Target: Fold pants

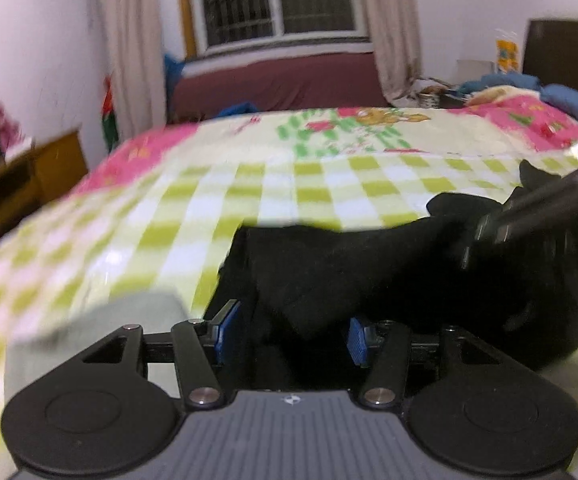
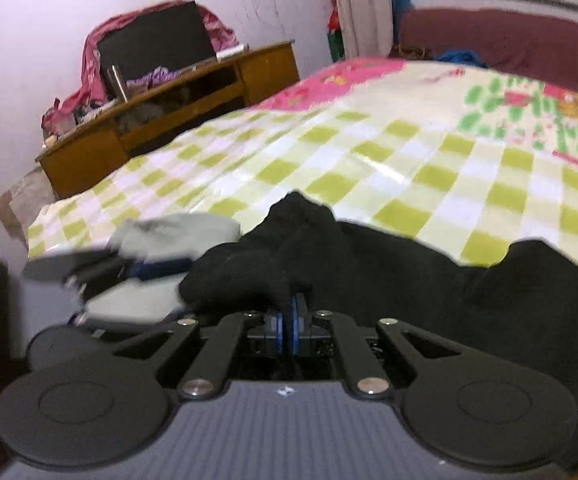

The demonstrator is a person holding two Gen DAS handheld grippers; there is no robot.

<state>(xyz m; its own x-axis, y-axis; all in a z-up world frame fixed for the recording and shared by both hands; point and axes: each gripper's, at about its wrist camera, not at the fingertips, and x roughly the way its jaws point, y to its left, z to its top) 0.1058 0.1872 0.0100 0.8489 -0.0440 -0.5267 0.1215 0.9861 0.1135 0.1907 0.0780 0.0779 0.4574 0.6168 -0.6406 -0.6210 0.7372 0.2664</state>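
Black pants (image 2: 429,280) bunched on the bed (image 2: 369,152), near its front edge, over the green-checked cover; most of the cloth heaped in loose folds, not yet flat. Right tongs (image 2: 288,322) pressed together on a raised fold of the pants, blue pads (image 2: 295,316) nearly meeting with dark cloth drawn up between them; pinch taken at an edge, probably to lift and carry that part over for a fold. Left tongs (image 1: 289,330) spread, blue pads (image 1: 227,326) well apart; pants cloth lying in the gap between them, not pressed by either pad as far as visible. Reads as a let-go or a re-grip on that side, judged only. Grey folded garment (image 2: 177,232) just beside the pants, toward the left tongs; likely a piece set aside. Both tongs angled down toward the bed, close above the cloth, near each other; right tongs entering the left wrist view from the right edge, slanting across the pants. Left wrist view heavily blurred, so fine contact there uncertain. Wooden cabinet (image 2: 161,120) beyond the bed, against the wall.
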